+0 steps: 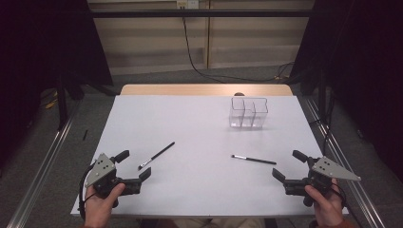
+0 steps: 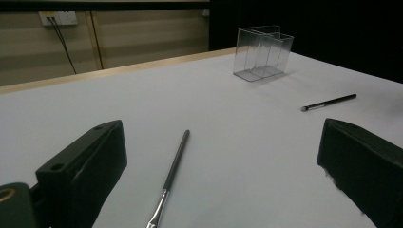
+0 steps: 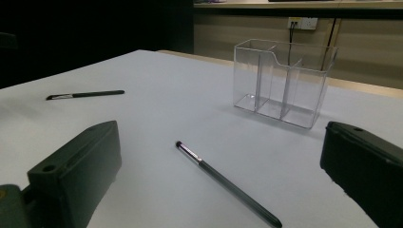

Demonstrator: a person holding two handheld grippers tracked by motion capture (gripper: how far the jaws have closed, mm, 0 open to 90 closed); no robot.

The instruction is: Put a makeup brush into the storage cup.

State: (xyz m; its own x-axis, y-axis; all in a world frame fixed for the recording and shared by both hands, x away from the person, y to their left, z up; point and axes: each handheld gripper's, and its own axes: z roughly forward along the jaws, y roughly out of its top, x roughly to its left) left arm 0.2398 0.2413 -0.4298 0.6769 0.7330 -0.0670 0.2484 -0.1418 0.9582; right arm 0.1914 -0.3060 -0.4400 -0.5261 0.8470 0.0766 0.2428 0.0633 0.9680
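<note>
Two black-handled brushes lie on the white table. The left brush lies just ahead of my left gripper, which is open and empty. In the left gripper view this brush runs between the jaws of the left gripper. The right brush lies left of my right gripper, also open and empty. The right gripper view has that brush between the wide jaws of the right gripper. A clear divided organizer stands upright at the far right, empty.
A wooden strip borders the table's far edge. Metal rails run along both sides on the floor. A black cable hangs down the back wall. The person's hands hold the grippers near the front edge.
</note>
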